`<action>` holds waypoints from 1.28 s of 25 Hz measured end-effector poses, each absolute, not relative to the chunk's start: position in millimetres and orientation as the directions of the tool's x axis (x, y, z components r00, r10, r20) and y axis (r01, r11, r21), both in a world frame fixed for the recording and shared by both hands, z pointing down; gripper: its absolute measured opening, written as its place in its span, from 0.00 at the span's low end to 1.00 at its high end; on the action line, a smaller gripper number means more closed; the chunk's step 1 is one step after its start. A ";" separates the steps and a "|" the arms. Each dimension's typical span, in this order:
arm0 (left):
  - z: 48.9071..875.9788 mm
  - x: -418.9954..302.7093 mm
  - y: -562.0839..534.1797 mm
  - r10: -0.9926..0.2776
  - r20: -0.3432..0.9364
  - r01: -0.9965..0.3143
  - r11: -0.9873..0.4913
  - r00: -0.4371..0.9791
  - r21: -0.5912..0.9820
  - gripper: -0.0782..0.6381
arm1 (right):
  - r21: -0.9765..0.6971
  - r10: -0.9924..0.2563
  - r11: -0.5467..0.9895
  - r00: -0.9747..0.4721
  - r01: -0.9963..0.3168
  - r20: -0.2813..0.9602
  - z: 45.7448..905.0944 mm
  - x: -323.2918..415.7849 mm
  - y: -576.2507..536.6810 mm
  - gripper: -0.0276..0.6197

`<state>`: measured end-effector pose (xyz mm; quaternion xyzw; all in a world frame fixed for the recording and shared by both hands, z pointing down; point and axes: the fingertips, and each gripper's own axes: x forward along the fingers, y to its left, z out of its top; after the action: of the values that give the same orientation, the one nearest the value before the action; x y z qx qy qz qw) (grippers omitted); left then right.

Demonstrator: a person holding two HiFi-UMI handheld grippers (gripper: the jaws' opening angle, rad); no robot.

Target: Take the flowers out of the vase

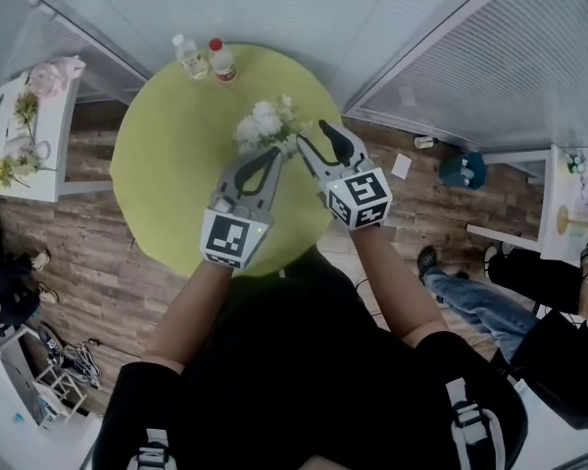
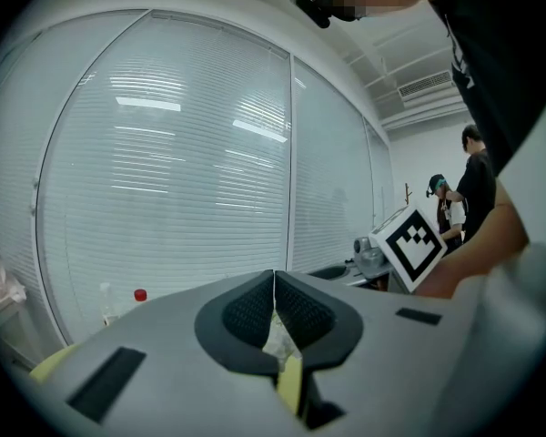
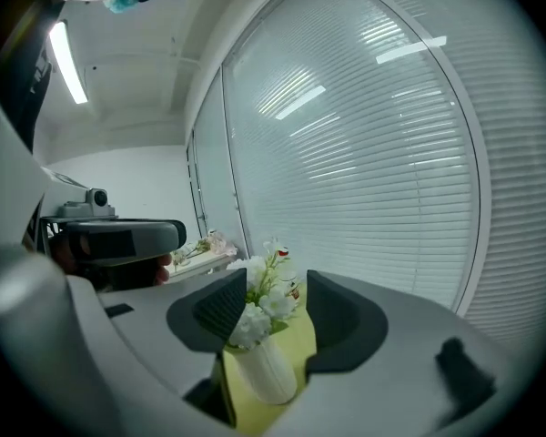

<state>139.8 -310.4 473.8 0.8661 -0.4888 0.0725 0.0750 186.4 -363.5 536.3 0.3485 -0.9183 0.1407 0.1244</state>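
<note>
As the white flowers (image 1: 263, 123) stand upright in their pale vase (image 3: 266, 371), the bunch sits right of centre on a round yellow-green surface (image 1: 167, 164). From the head view the blooms hide the vase almost wholly.

The right tongs (image 1: 310, 131) are spread wide, with nothing clamped. Their tips lie just beside the bunch on its right. In the right gripper view, the right tongs (image 3: 278, 303) frame the flowers (image 3: 264, 289) and the vase in the gap, with neither pad pressing on them. The left tongs (image 1: 273, 153) have their tips pressed together on nothing and point at the near side of the bunch, just beside it. The left gripper view shows the left tongs (image 2: 274, 280) meeting in a thin seam.

Two bottles (image 1: 204, 59) stand at the far rim, well apart from the vase. A white side surface (image 1: 54, 155) at the left carries loose blooms (image 1: 24, 111). A seated person's legs (image 1: 475, 302) show at the right, above the wooden floor (image 1: 88, 262).
</note>
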 end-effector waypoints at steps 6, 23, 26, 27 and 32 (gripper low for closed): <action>484.4 139.4 -315.8 -0.846 0.225 -0.874 -0.481 0.483 0.070 0.13 | -0.228 -0.545 0.741 -0.764 -0.632 0.345 557.5 175.1 -373.9 0.36; 485.2 129.4 -311.1 -0.886 0.248 -0.918 -0.393 0.393 0.050 0.13 | -0.306 -0.448 0.794 -0.845 -0.526 0.292 555.1 163.4 -373.9 0.09; 479.4 126.1 -308.5 -0.895 0.237 -0.925 -0.378 0.377 0.041 0.13 | -0.285 -0.439 0.815 -0.858 -0.505 0.266 542.1 158.8 -371.7 0.09; 477.5 124.8 -307.3 -0.899 0.233 -0.928 -0.372 0.370 0.038 0.13 | -0.278 -0.435 0.821 -0.863 -0.498 0.258 537.7 157.5 -370.9 0.09; 465.4 117.4 -298.2 -0.915 0.219 -0.940 -0.341 0.338 0.025 0.13 | -0.255 -0.426 0.841 -0.875 -0.477 0.230 517.6 152.5 -366.7 0.09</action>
<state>117.4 -298.2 465.4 0.8147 -0.5692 0.0831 0.0733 152.5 -366.7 517.6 0.2361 -0.9560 0.1537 0.0822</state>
